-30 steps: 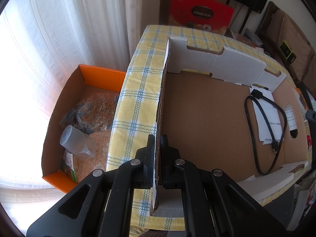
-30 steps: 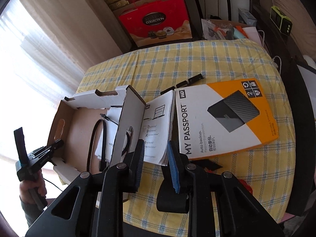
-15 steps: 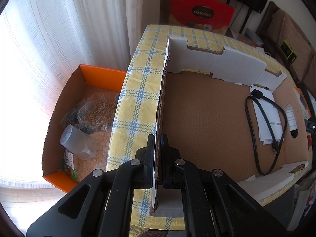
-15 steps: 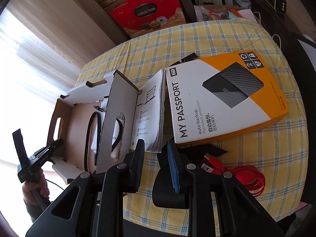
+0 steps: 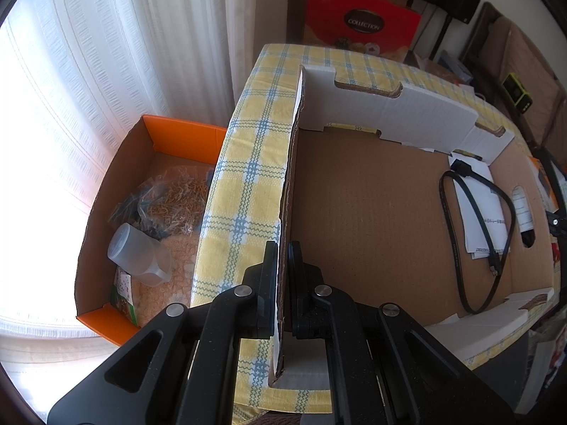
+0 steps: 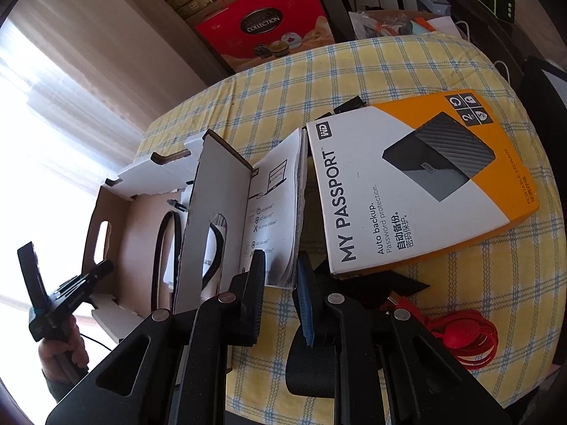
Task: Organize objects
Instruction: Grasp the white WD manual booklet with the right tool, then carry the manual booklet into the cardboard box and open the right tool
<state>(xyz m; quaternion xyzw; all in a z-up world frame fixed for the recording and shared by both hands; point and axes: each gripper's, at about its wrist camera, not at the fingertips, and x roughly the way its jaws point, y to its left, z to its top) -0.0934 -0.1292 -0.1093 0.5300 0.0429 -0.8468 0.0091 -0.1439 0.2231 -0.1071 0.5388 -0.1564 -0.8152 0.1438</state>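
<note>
**Left claw braces the tray wall while the right claw closes in on the booklet**

On the floor at far left sits an orange box (image 5: 184,131) with bagged goods and a plastic cup, apart from the work. Beside it, on the checked table (image 5: 244,177), lies the open cardboard tray (image 5: 372,219). The left claw (image 5: 282,283) is pressed together on the tray's near side wall (image 5: 288,184), holding it upright, most likely so that the tray keeps its shape and does not slide while things go in. Inside the tray rest a black cable (image 5: 457,233) and a folded leaflet (image 5: 482,212).

Further right, the right wrist view shows the tray's other flap (image 6: 212,219) standing up, then an instruction booklet (image 6: 276,209) leaning between that flap and the orange-and-white drive box (image 6: 418,191). The right claw (image 6: 280,283) hovers at the booklet's lower edge; its jaws have just been closing, but a gap remains and I cannot tell whether the pads touch the pages. A red cable (image 6: 467,340) lies at far right on the table.

Compared with a second ago, the left claw's grip looks unchanged, while the right view has rolled a little and now takes in the red cable.
</note>
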